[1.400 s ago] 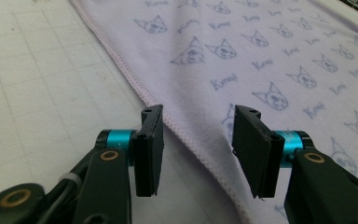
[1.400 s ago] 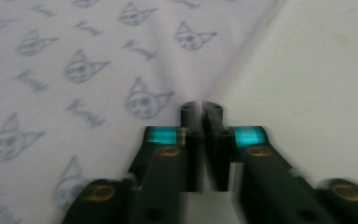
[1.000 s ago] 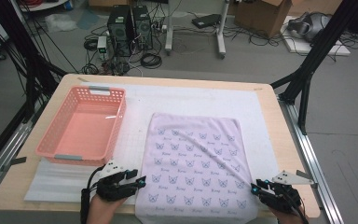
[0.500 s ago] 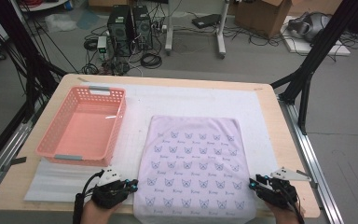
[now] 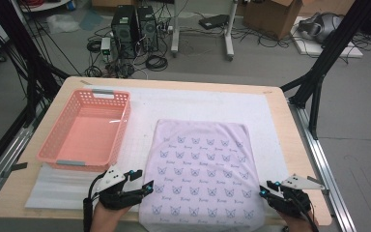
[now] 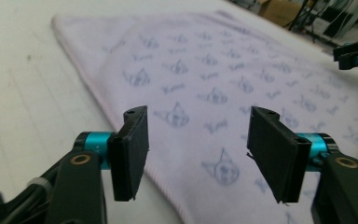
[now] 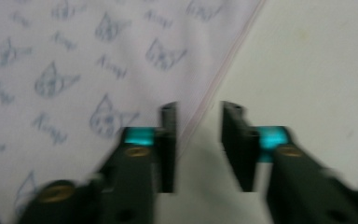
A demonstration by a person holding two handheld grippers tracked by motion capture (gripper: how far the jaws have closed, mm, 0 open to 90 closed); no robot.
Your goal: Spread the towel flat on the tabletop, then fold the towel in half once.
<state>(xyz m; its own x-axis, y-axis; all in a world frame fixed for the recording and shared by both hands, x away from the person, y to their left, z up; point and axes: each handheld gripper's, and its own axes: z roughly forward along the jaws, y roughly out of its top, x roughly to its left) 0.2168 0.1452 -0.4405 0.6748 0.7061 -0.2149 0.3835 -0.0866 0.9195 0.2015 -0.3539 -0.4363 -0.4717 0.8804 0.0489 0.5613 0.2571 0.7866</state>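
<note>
**Patterned cloth, spread flat, both near corners released**

Item: pale lilac cloth with a repeating cat-face print, lying flat and smooth on the white mat that covers the counter. It sits right of centre, its near hem at the counter's near edge. It seems to be laid out square so that its corners can be picked up for folding.

Adjacent: pink basket, standing empty at the left, just beside the cloth and apart from it; probably the place for the finished piece.

Left claw: at the cloth's near left corner, pointing right and across it. Its jaws have just been opening and now stand well apart. In the left gripper view the cloth edge lies below the gap, with nothing pinched between the jaws.

Right claw: at the near right corner. Its jaws have also just been opening, to a moderate gap. In the right gripper view the hem runs beneath the jaws; the frame is blurred, but the pads grasp nothing.
</note>
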